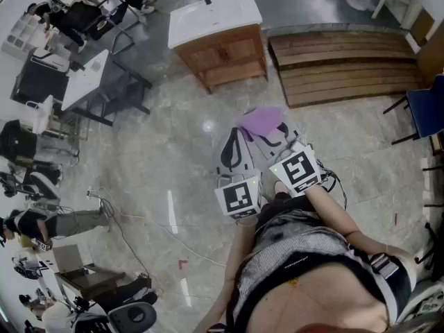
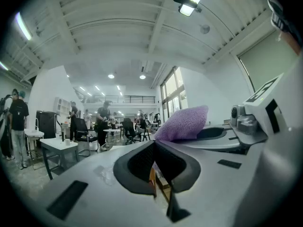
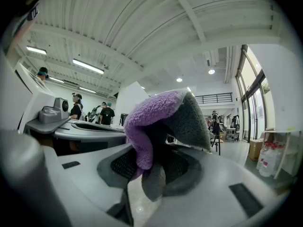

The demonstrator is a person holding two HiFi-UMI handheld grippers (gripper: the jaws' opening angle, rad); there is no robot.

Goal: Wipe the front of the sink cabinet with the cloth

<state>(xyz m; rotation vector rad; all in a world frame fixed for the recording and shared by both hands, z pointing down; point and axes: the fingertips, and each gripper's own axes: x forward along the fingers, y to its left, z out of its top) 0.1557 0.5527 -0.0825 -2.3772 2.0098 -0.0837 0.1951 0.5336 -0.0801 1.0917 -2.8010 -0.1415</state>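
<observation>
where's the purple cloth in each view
Head view: purple cloth at centre, below the sink cabinet.
Left gripper view: right of centre, above the jaws.
Right gripper view: centre, clamped between the jaws.
Shared landmark: the right gripper holding it.

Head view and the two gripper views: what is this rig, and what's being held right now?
No robot arm: a person holds a two-jaw gripper in each hand. The head view looks down from their head; the other two cameras ride on the grippers. The right gripper is clamped on a fluffy purple-and-grey cloth. The left gripper has its jaws together, empty. The wooden sink cabinet with a white basin top stands ahead on the grey floor, not yet touched.
</observation>
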